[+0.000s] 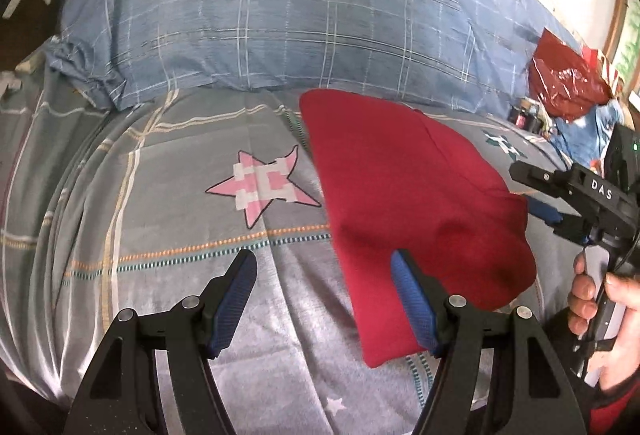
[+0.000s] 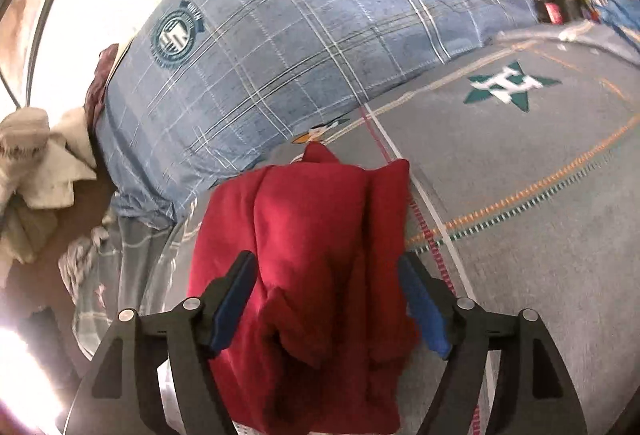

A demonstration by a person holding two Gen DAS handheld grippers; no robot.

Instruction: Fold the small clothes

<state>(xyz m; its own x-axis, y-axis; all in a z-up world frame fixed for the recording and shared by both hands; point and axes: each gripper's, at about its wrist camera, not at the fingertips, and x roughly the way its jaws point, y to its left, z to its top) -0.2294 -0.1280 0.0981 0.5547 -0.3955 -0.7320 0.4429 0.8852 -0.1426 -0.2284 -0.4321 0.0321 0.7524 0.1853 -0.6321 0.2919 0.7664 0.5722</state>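
A red garment (image 1: 404,203) lies folded into a compact bundle on the grey patterned bed sheet (image 1: 180,235). My left gripper (image 1: 323,295) is open above the sheet, its right finger over the garment's near-left edge. My right gripper (image 2: 327,299) is open and hovers over the red garment (image 2: 308,255), one finger on each side of it, holding nothing. The right gripper also shows in the left wrist view (image 1: 560,203), held by a hand at the garment's right side.
A blue plaid pillow (image 1: 260,15) lies behind the garment. A red plastic bag (image 1: 568,83) and small clutter sit at the far right. Pale cloths (image 2: 36,163) are piled off the bed's left side. A pink star print (image 1: 264,187) is beside the garment.
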